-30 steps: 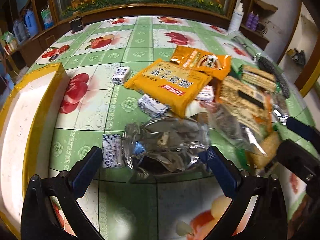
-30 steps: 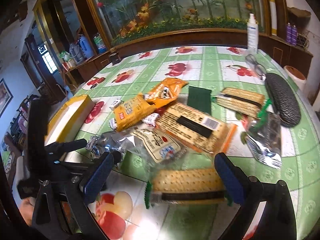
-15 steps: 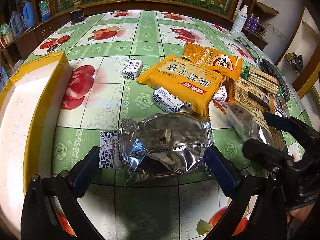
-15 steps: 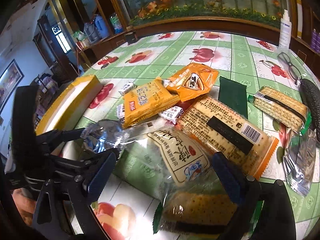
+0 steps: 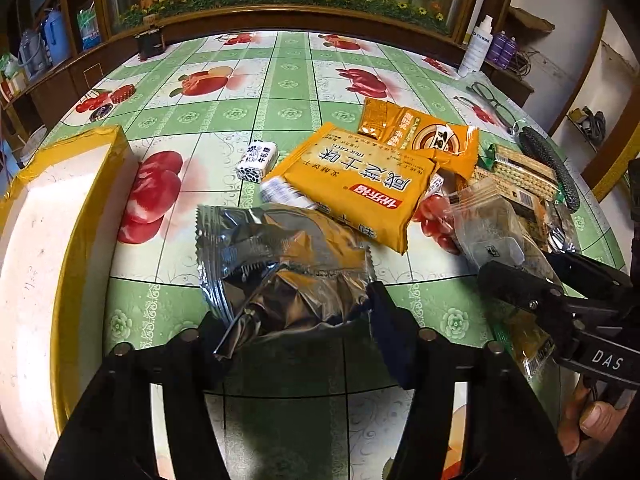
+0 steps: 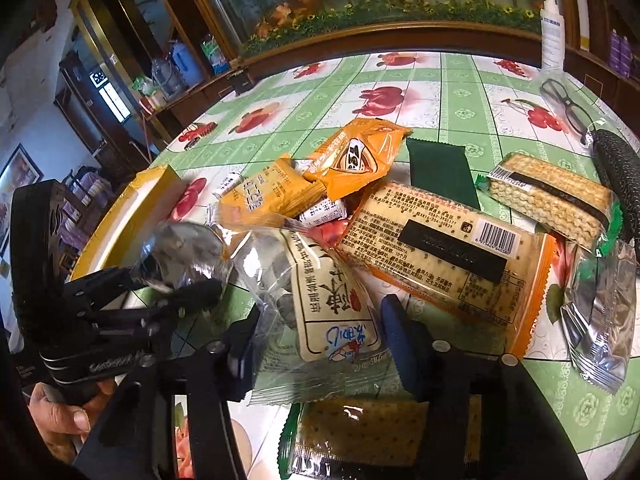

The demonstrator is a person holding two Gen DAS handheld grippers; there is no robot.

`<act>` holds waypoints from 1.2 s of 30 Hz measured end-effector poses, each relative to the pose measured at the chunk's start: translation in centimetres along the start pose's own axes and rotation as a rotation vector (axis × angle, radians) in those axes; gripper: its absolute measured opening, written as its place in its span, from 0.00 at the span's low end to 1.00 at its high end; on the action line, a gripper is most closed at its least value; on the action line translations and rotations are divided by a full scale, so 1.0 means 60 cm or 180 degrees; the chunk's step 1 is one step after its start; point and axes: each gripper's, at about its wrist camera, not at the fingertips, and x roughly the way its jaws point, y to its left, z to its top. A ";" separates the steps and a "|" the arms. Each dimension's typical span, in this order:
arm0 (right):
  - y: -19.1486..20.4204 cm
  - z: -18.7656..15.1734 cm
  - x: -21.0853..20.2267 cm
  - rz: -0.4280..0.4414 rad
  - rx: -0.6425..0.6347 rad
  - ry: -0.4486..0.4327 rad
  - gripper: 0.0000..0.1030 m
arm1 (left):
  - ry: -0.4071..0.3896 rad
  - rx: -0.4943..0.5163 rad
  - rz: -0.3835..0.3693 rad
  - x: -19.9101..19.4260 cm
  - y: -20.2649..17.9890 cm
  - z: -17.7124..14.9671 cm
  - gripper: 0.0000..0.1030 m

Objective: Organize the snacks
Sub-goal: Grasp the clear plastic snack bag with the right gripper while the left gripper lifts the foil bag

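Observation:
A crumpled silver foil packet (image 5: pixel 280 268) sits between the closing jaws of my left gripper (image 5: pixel 298 324). Both pads press its sides, and its near end is lifted off the green fruit-print table (image 5: pixel 280 92). In the right wrist view, a clear bag with a white printed label (image 6: pixel 332 308) lies between the closing jaws of my right gripper (image 6: pixel 320 336), and the pads squeeze its plastic. The left gripper (image 6: pixel 176 280) shows at the left of that view with the silver packet (image 6: pixel 184 248). In the left wrist view the right gripper (image 5: pixel 528 268) holds the clear bag (image 5: pixel 488 232).
A white box with yellow taped edges (image 5: pixel 52 240) stands at the left. Behind lie a yellow cracker pack (image 5: pixel 356 188), an orange packet (image 5: pixel 424 136), small white candies (image 5: pixel 256 158), an orange-edged cracker pack (image 6: pixel 444 264), a wafer pack (image 6: pixel 552 200), another silver packet (image 6: pixel 600 312), glasses (image 6: pixel 564 104) and a black case (image 6: pixel 620 176).
Both grippers' jaws have narrowed from wide open onto their packets. The silver packet is now crumpled and raised. The right gripper came forward and down onto the clear bag.

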 end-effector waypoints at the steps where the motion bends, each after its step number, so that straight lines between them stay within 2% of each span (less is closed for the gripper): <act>1: 0.001 -0.001 -0.003 0.0014 0.0013 -0.0016 0.52 | -0.0006 -0.0015 -0.0031 0.000 0.002 0.000 0.53; 6: 0.006 -0.008 -0.026 0.0081 0.0062 -0.0125 0.44 | -0.0080 -0.0104 -0.0176 -0.011 0.014 -0.009 0.47; 11: 0.012 -0.014 -0.037 0.0140 0.0094 -0.0162 0.42 | -0.0196 -0.0200 -0.0301 -0.033 0.029 -0.022 0.35; 20: 0.041 -0.017 -0.065 0.0250 0.0060 -0.0306 0.40 | -0.0433 -0.0264 -0.0380 -0.088 0.045 -0.035 0.34; 28: 0.079 -0.012 -0.088 0.0361 -0.0031 -0.0406 0.38 | -0.0670 -0.0314 -0.0308 -0.151 0.070 -0.049 0.34; 36: 0.142 0.000 -0.087 0.0576 -0.0167 -0.0430 0.38 | -0.0863 -0.0467 -0.0150 -0.213 0.128 -0.070 0.34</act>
